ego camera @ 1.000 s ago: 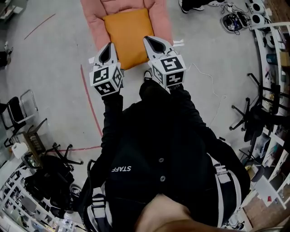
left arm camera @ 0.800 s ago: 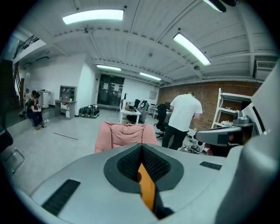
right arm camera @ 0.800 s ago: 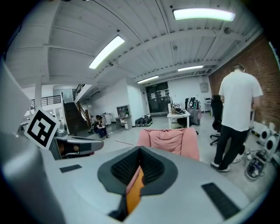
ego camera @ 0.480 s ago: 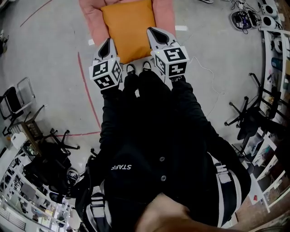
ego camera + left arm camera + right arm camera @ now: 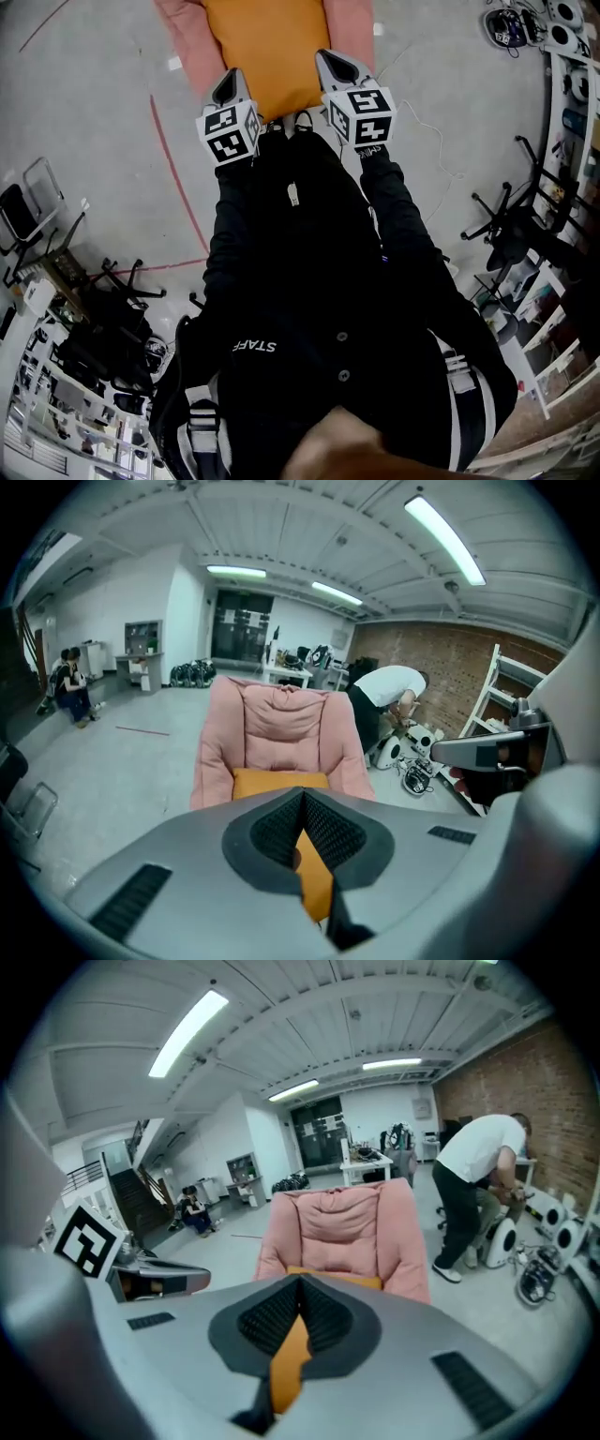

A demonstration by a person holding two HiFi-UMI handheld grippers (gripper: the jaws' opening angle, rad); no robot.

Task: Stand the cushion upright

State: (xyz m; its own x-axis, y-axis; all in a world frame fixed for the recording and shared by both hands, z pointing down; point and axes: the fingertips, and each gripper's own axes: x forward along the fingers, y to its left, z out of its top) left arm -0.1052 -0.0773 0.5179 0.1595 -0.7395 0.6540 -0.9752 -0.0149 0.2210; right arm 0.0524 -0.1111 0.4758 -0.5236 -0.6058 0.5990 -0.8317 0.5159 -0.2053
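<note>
Now | cushion flat on chair, long axis pointing away | left gripper, right gripper: jaws closed, empty

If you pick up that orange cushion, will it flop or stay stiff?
Probably floppy: the orange square fabric cushion looks plump with rounded corners, so it would likely sag between grips. It is probably light for its size, since it looks stuffed. Stood on edge it might tip over unless it leans on the upright back of the pink padded chair.
</note>
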